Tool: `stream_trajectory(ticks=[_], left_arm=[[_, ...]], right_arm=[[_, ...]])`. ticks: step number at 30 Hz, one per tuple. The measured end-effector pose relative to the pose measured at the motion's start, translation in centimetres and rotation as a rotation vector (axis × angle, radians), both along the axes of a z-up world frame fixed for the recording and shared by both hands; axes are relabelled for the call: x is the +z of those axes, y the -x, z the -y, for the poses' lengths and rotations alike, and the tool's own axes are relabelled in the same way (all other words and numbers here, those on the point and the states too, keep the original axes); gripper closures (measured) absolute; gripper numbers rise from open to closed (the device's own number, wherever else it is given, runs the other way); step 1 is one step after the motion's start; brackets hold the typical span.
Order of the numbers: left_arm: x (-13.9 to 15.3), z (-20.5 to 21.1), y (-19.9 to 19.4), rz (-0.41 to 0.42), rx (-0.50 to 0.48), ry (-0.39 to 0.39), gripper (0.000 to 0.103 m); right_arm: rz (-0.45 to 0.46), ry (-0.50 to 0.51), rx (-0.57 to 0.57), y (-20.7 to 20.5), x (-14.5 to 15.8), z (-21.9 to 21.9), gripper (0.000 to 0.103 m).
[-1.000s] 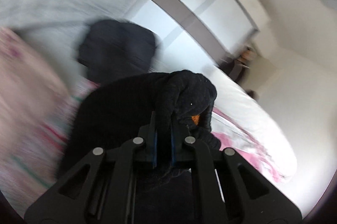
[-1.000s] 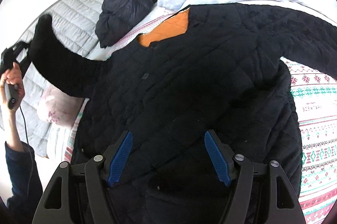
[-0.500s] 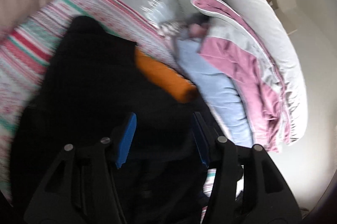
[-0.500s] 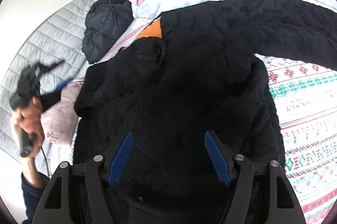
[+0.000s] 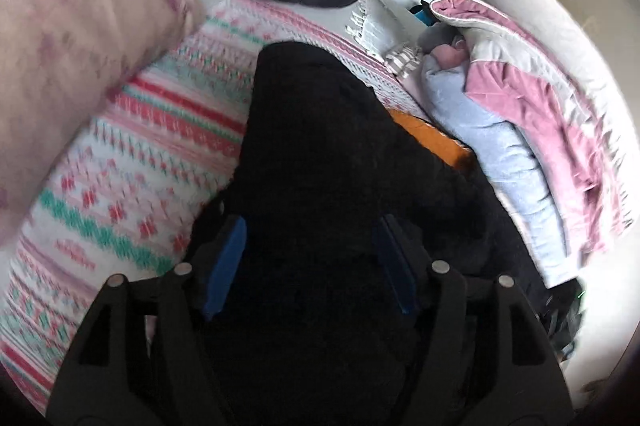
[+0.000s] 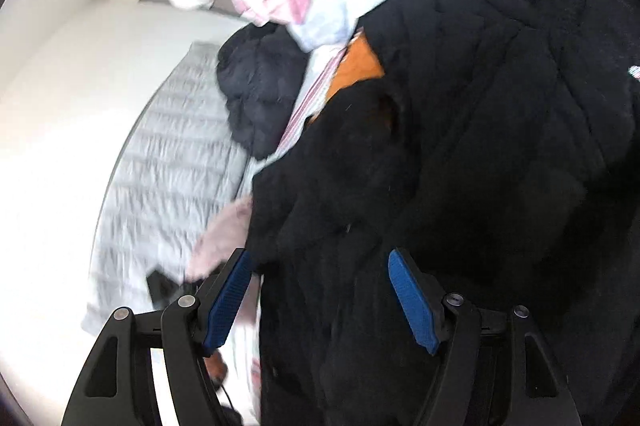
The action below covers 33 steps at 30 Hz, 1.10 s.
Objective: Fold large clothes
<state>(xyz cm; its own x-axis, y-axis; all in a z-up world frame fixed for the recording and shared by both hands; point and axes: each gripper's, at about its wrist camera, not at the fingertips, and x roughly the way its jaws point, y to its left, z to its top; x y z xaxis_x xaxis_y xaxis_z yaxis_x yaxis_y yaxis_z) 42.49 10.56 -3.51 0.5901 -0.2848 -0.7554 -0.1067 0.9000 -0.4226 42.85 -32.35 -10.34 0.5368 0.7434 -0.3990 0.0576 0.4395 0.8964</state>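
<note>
Left claw [image 5: 310, 262] opening over the folded-in sleeve [image 5: 320, 129], right claw [image 6: 320, 296] open above the coat [image 6: 500, 145]; next fold wants flat, squared edges.

The left gripper [image 5: 310, 262] tilts steeply downward, its jaws opening; the blue pads [image 5: 224, 266] stand apart on either side of dark fabric without pressing on it. The right gripper [image 6: 320, 300] points forward and slightly down, rolled to one side, its jaws spread wide. Its blue pads [image 6: 412, 302] grip nothing. Both views are blurred. No hand or sleeve can be made out clearly in either view.
</note>
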Motion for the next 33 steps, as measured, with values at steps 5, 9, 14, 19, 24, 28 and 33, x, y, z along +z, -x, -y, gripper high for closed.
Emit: stream_trajectory(ticks=[5, 9, 14, 19, 24, 28, 33], left_arm=[[-2.2, 0.9, -2.0, -0.057, -0.027, -0.116, 0.035], [-3.6, 0.4, -3.3, -0.081, -0.022, -0.131, 0.035], [-4.6, 0.8, -3.9, -0.089, -0.062, -0.175, 0.029], [-4.8, 1.8, -4.0, -0.090, -0.090, -0.199, 0.021], [-4.9, 2.0, -4.2, -0.110, -0.112, -0.231, 0.020], [-3.2, 1.1, -4.1, -0.098, -0.140, -0.170, 0.021], [0.0, -1.8, -3.2, 0.027, -0.067, -0.164, 0.021]], right_arm=[[-0.166, 0.052, -0.078, -4.7, -2.7, -0.9, 0.031], [-0.126, 0.202, -0.118, -6.2, -0.8, -2.3, 0.070], [0.128, 0.402, -0.141, -4.9, 6.9, -3.4, 0.082], [0.302, 0.662, -0.176, -2.2, 10.8, -5.3, 0.082], [-0.045, 0.622, -0.139, -6.2, 1.7, -2.4, 0.082], [-0.031, 0.612, -0.165, -6.6, 1.6, -1.9, 0.082], [0.074, 0.694, -0.175, -5.5, 5.1, -1.9, 0.082]])
